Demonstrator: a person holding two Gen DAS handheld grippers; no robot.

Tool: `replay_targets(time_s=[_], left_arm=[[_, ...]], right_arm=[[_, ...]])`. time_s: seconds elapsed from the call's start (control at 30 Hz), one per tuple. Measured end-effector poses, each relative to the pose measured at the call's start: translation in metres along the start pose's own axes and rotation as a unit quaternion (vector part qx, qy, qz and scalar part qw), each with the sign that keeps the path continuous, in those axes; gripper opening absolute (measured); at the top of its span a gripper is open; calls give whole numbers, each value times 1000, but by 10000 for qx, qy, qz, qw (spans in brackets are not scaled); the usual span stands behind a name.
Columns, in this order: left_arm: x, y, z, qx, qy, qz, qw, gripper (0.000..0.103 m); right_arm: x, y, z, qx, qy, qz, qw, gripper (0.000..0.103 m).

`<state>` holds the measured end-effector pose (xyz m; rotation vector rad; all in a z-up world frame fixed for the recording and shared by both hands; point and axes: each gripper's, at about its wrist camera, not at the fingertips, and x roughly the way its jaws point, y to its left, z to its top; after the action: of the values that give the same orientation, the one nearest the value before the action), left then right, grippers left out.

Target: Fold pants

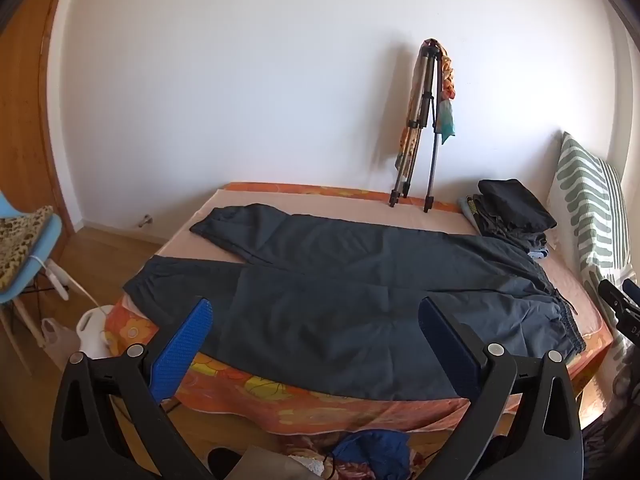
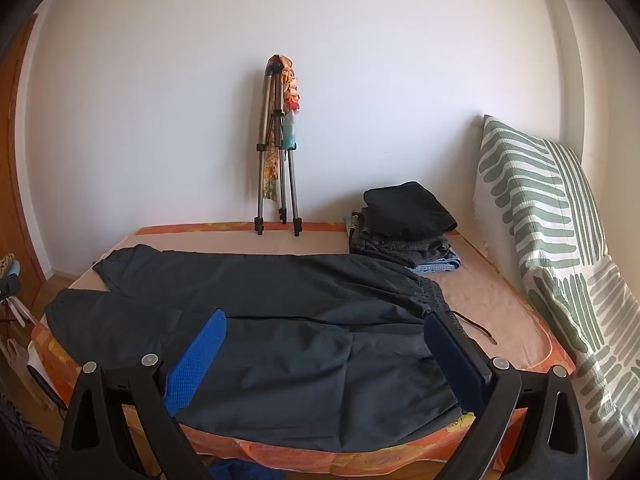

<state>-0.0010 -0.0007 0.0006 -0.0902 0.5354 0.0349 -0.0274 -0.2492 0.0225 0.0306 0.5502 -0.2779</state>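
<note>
Dark grey pants [image 1: 340, 292] lie spread flat on the bed [image 1: 576, 280], legs pointing left, waistband to the right; they also show in the right wrist view [image 2: 280, 320]. My left gripper [image 1: 316, 308] is open and empty, held above the near edge of the pants at mid-leg. My right gripper [image 2: 326, 318] is open and empty, held over the waist end; its right finger sits near the waistband and its drawstring [image 2: 476, 326]. The right gripper also shows at the far right of the left wrist view [image 1: 620, 300].
A stack of folded clothes [image 2: 404, 224] sits at the bed's far right. A folded tripod [image 2: 276, 152] leans on the wall. A striped pillow [image 2: 552, 232] stands on the right. A blue chair [image 1: 28, 248] and bags stand on the floor to the left. Blue cloth [image 1: 372, 452] lies below the bed.
</note>
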Motion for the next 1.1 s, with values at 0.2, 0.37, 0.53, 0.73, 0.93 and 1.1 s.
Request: replay_targets(time_s=[0.2,0.37,0.53,0.73,0.93,1.1], left_arm=[[0,5,2,71,-16,63,10000,103],[1,6,2,73,-51,61,9999,103],[-3,-3,3,114,-80,106,9998,103],[-3,-4,2,122,-91,121,9998,103],[-3,-5,2,136,-92,143,9998,103],[-3,-5,2,136,-89,146,9998,103]], right_arm=[[0,0,0,-55,-22,-33,10000,101],[-2,-2,1,-51,-14,-31,10000,101],[0,-4,3,-31,-10,-38,10000,101],[0,-4,3,-14,0,-30,10000,101],[1,-5,3,-18,9,-30,10000,101],[1,-5,3,-17,11,-39,10000,101]])
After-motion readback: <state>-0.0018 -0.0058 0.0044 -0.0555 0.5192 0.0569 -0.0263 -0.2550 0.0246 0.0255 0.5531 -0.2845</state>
